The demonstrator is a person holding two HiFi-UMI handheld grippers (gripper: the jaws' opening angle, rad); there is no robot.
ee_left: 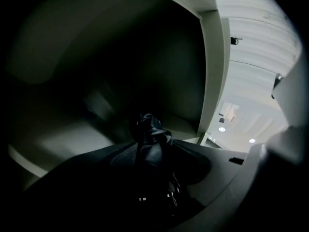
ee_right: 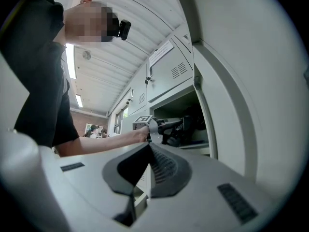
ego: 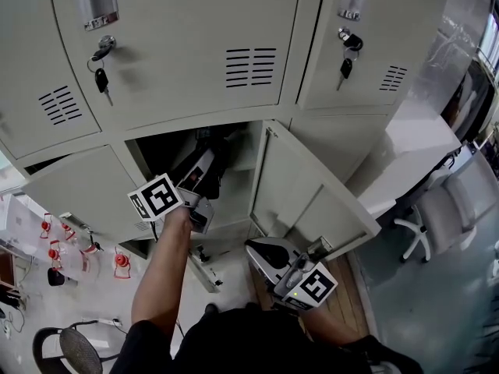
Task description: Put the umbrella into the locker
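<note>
From where I stand, the placing step looks to be in hand: the left gripper [ego: 204,176] reaches into the open compartment [ego: 240,148] of the locker, its jaws pinching the dark folded umbrella [ego: 217,157], which is already inside the opening and sticks out toward 12 o'clock from the jaws. In the left gripper view the bunched fabric of the umbrella [ee_left: 150,130] rises between the jaws against the dim back wall. I cannot tell whether it rests on the compartment floor. The next move, I judge, calls for lowering it onto that floor, spreading the jaws and drawing the hand out clear of the frame. The right gripper [ego: 270,257] hangs at 5 o'clock from the left, jaws pressed together on nothing. The count is one umbrella, two grippers, one door [ego: 306,195] swung open at 3 o'clock of the compartment, and two keys [ego: 101,78] hanging in the upper doors' locks.
</note>
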